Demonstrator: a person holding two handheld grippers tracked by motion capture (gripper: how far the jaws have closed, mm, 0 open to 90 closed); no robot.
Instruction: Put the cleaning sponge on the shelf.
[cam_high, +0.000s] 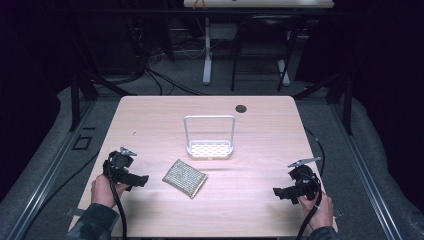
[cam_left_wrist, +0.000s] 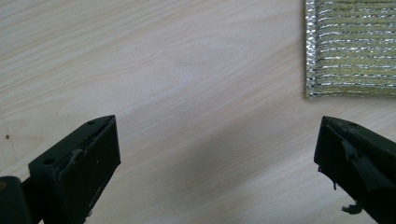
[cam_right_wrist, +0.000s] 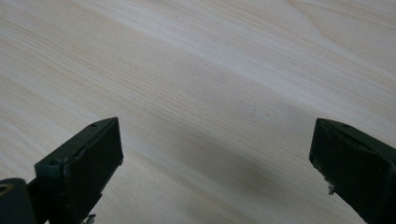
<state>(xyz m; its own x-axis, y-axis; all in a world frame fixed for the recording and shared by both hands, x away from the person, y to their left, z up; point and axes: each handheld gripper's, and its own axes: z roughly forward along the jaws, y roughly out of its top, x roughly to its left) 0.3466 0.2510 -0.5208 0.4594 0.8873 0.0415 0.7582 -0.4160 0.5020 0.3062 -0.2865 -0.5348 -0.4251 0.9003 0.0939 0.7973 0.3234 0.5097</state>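
Lying unlabelled on the table (cam_high: 150, 120), a metallic scouring pad (cam_high: 184, 177).

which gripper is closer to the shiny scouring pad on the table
Left. The left gripper sits just left of the scouring pad, apart from it. The right gripper is much farther off, to the pad's right.

Left gripper (cam_high: 141, 180) and right gripper (cam_high: 278, 192) – jaws wide apart, each held low in a hand, pointing inward.
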